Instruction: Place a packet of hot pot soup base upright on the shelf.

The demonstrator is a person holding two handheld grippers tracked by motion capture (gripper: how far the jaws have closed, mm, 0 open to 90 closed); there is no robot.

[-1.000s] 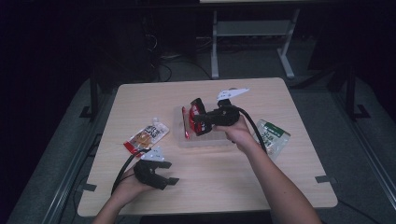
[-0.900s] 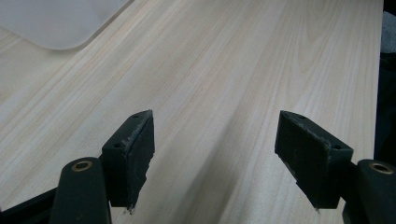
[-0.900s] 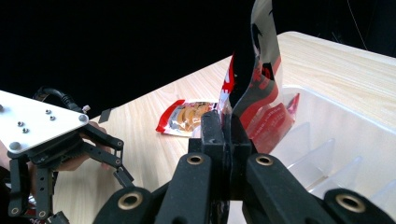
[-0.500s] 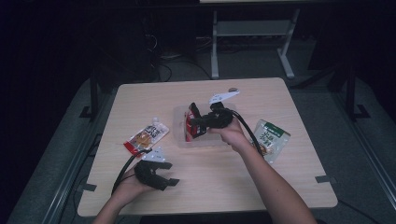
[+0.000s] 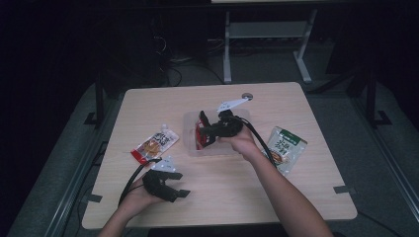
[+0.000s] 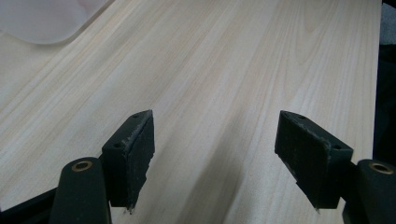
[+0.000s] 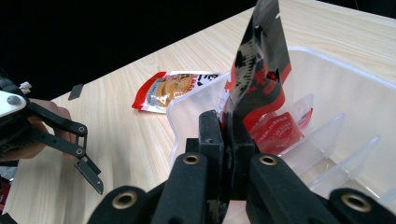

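The red and black packet I am handling stands nearly upright, its lower edge pinched between the jaws of my right gripper, which have just been opening a little yet are close together with the foil between the pads. It hangs over the clear plastic box, which sits near the middle of the desk, slightly toward the far edge; from the right gripper view the packet's bottom dips inside the box's near-left corner, just beside a second red packet lying in the compartment there. Thin clear dividers split the rest of the box. From the high view my right gripper reaches in over the box, the hand behind it. My left gripper rests low near the desk's near-left corner, jaws spread wide with nothing but bare wood between them; in the high view it lies in my left hand. Left of the box, an orange and white pouch lies flat toward the left edge. A green and white pouch lies flat toward the right edge, well apart from the box.
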